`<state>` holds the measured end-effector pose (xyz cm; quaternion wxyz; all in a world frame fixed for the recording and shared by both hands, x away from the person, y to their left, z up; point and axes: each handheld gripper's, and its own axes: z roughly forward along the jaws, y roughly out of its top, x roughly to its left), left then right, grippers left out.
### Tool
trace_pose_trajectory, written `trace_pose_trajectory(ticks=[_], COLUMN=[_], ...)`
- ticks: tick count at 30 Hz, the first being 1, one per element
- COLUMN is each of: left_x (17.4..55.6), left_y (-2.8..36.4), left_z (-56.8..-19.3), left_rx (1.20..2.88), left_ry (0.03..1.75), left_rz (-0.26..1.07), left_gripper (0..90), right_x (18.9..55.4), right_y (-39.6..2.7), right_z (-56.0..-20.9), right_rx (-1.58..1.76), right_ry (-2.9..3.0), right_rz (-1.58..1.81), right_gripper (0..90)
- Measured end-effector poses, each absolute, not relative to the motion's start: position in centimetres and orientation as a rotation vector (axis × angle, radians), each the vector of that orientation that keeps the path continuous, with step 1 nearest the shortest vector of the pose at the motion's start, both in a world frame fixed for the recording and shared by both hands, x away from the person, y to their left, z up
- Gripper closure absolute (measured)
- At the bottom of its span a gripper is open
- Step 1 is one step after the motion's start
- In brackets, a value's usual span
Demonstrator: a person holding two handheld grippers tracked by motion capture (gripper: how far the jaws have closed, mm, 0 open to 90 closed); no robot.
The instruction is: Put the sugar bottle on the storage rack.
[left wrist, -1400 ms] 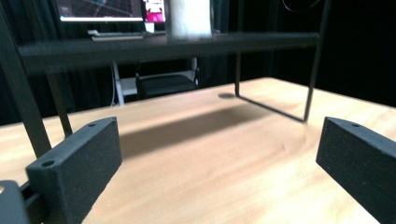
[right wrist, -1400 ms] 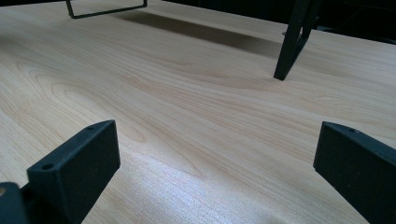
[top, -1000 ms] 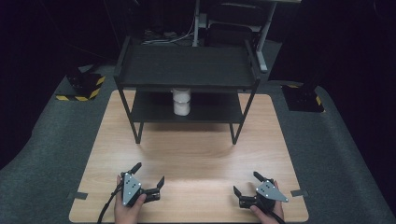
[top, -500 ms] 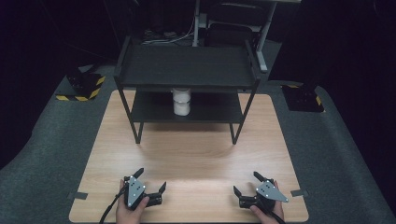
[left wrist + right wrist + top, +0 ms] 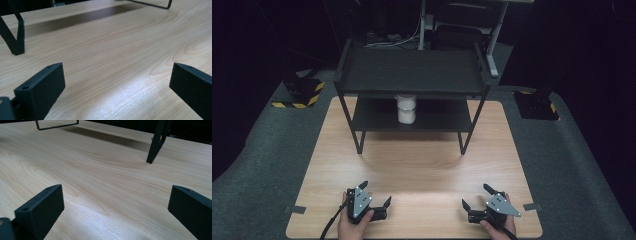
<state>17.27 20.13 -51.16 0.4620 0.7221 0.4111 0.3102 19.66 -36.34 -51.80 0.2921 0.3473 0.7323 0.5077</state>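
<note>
Two tools, left tool (image 5: pixel 374 194) and right tool (image 5: pixel 475 196), rest on the bench (image 5: pixel 422 165) (jaws spread, empty). One white jar (image 5: pixel 406 109) stands ahead on one two-tier shelf (image 5: pixel 412 70).

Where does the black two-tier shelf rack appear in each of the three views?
High view: the rack stands at the table's far middle, a white container on its lower shelf.
Left gripper view: a rack leg at upper left, a foot bar at top right.
Right gripper view: a leg at upper right, a foot bar at top left.
Shared landmark: the wooden table.
</note>
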Motion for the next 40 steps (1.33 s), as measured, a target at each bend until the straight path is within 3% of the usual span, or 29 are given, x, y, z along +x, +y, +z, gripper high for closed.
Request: trace_pose_trajectory(ticks=[40], left_x=[17.94], left_y=[19.38], left_z=[-50.51], left_rx=[1.822], left_ry=[1.03], left_rz=[0.749], left_gripper=[0.5], right_x=[19.62], right_y=[-36.72], right_z=[-52.04], right_rx=[0.938], right_ry=[1.938], right_rz=[1.381], right_gripper=[0.3])
